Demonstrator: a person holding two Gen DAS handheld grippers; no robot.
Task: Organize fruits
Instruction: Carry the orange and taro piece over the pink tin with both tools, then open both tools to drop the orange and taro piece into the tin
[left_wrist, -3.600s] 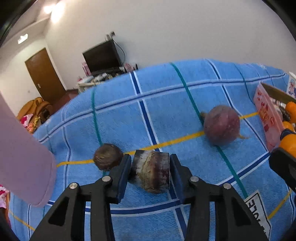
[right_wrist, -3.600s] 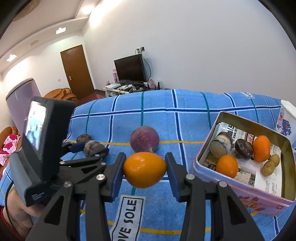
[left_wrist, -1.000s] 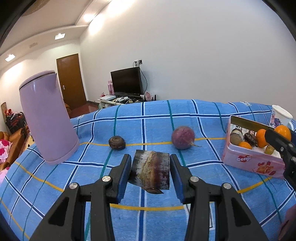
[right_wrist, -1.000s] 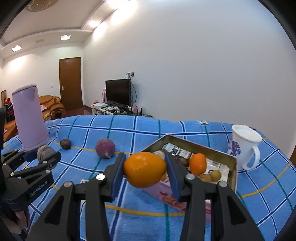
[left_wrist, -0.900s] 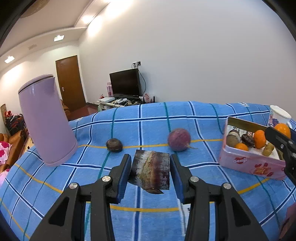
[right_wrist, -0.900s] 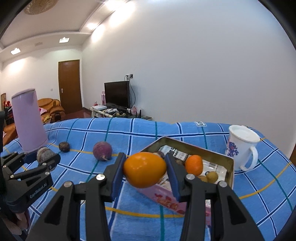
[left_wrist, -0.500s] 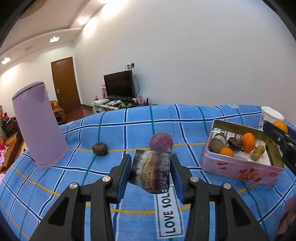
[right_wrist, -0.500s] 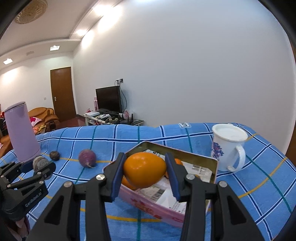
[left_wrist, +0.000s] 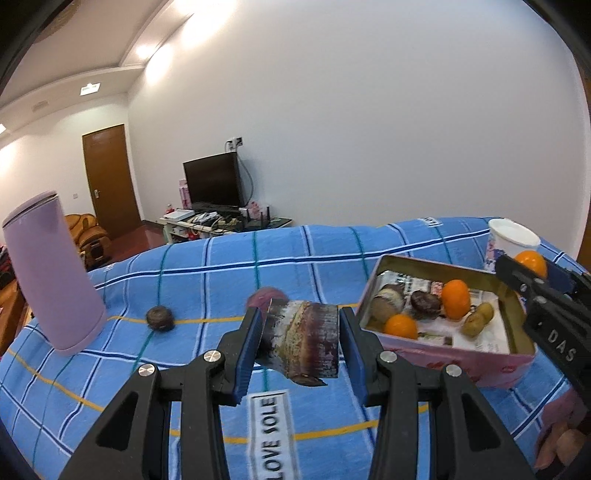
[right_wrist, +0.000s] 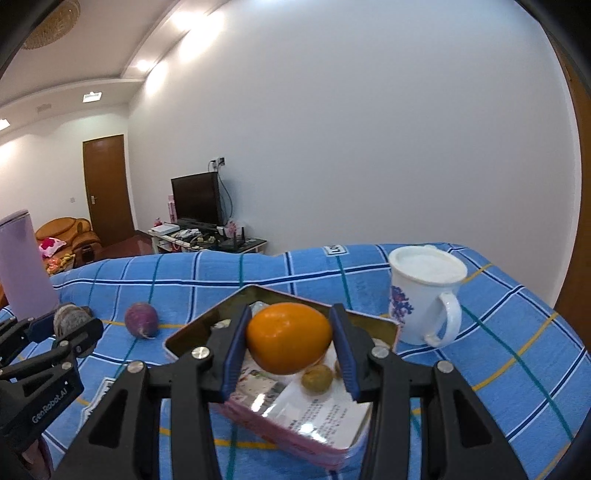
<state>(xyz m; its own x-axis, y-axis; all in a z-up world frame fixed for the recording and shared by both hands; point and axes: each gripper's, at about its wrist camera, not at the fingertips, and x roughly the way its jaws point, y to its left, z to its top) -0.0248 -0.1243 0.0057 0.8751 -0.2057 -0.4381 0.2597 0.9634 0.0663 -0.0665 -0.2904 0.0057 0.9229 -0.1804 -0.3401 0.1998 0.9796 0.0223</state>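
My left gripper (left_wrist: 301, 341) is shut on a dark purple-brown cut fruit (left_wrist: 303, 343), held above the blue checked cloth just left of the pink tin (left_wrist: 436, 356). The tin holds two oranges, dark fruits and small yellow-green ones. My right gripper (right_wrist: 290, 341) is shut on an orange (right_wrist: 289, 337), held over the tin (right_wrist: 192, 332); it shows at the right in the left wrist view (left_wrist: 532, 264). A round purple fruit (right_wrist: 141, 319) and a small dark fruit (left_wrist: 160, 319) lie on the cloth to the left.
A tall lilac jug (left_wrist: 51, 275) stands at the left. A white mug (right_wrist: 424, 293) with a blue pattern stands right of the tin. A "LOVE SOLE" label (left_wrist: 273, 435) lies on the cloth below my left gripper. The cloth's edge falls away behind.
Both grippers have moved right toward the tin with their fruits still held. The right gripper's orange is now over the tin's inside; the left gripper's fruit is close to the tin's left wall.
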